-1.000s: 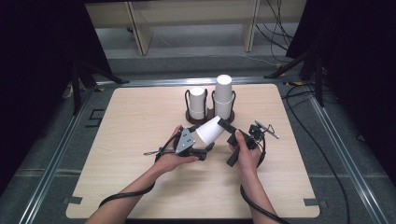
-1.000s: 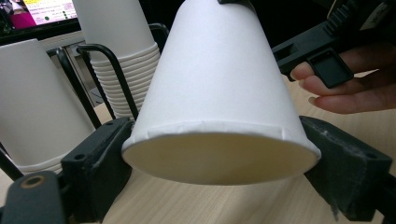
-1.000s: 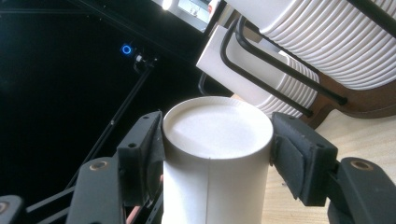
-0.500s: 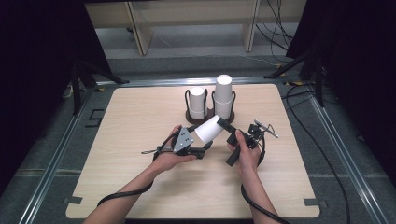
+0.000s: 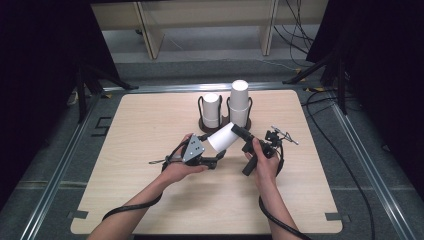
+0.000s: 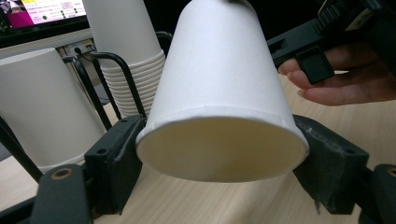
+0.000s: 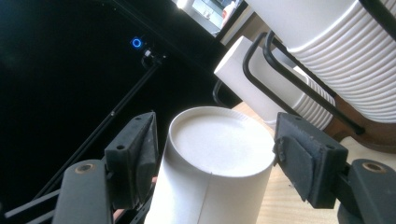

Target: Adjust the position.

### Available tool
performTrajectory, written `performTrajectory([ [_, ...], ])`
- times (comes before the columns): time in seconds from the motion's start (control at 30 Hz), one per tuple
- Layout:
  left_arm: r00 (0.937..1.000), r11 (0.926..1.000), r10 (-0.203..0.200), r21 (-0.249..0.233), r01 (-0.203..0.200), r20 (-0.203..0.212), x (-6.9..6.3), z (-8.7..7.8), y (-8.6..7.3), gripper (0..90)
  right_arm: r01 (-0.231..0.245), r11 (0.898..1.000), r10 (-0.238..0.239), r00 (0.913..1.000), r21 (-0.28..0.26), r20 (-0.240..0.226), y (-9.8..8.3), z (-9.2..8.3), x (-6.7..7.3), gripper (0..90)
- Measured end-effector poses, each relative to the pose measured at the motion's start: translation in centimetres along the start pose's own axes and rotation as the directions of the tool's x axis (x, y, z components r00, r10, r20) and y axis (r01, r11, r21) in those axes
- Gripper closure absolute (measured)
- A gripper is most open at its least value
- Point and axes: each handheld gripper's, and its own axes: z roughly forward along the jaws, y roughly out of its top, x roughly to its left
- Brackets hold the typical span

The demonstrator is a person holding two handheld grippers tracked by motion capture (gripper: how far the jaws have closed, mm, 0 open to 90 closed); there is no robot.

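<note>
A person's left gripper (image 5: 216,152) has just been closing its jaws on the wide open rim of a white paper cup (image 5: 223,138), pads pressed against both sides. The cup lies tilted above the wooden table (image 5: 140,130), in front of two racked cup stacks (image 5: 239,102). The right gripper (image 5: 237,131) straddles the cup's closed base, jaws slightly apart from it.

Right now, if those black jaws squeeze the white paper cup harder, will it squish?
Probably yes. The paper cup looks thin-walled and hollow, so the left gripper's pads at its open rim could dent it. It likely weighs very little. Laid on its side, its round tapered shape might roll in a curve.
</note>
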Motion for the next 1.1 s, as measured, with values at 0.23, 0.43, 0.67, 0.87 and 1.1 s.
performTrajectory([
  [0.23, 1.0, 0.9999, 0.003, 0.01, -0.003, 0.001, 0.2, -0.2, -0.1, 22.2, 0.046, 0.999, -0.045, 0.999, -0.019, 0.004, 0.7, -0.6, 0.1, 29.5],
  [0.43, 0.9993, 0.998, 0.037, 0.051, -0.037, 0.004, 0.8, -1.2, 0.1, 22.3, 0.209, 0.978, -0.209, 0.9769, -0.005, 0.046, 1.3, -1.6, 0.1, 29.1],
  [0.67, 0.9977, 0.995, 0.063, 0.076, -0.065, 0.025, 1.5, -2.5, 0.4, 22.4, 0.332, 0.942, -0.336, 0.9368, 0.053, 0.098, 1.2, -2.6, -0.1, 29.4],
  [0.87, 0.994, 0.9915, 0.089, 0.09, -0.095, 0.063, 2.2, -3.3, 0.9, 22.6, 0.413, 0.904, -0.424, 0.8976, 0.109, 0.12, 1.1, -3.2, -0.6, 31.0],
  [1.1, 0.9885, 0.9858, 0.116, 0.111, -0.126, 0.098, 2.9, -4.0, 1.6, 23.0, 0.519, 0.83, -0.552, 0.8168, 0.202, 0.168, 0.7, -3.8, -0.7, 32.5],
])
